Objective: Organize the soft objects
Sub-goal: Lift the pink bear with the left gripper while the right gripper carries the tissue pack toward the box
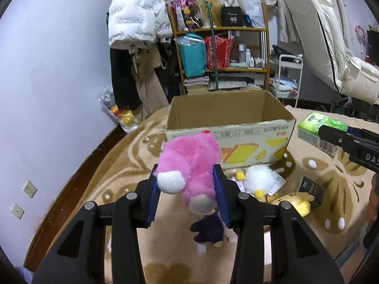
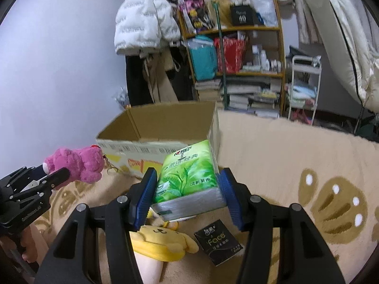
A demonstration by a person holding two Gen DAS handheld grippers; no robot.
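Cardboard box [image 1: 227, 127] ahead on the blanket, mouth up, beyond and below both loads; my right claw [image 2: 187, 189] clamps the green tissue pack [image 2: 187, 177], long axis boxward; my left claw [image 1: 187, 184] pinches the pink plush [image 1: 189, 165], nearer the rim

"Face" on black pack [image 2: 219, 245]; "40" on black bag [image 1: 232, 17]
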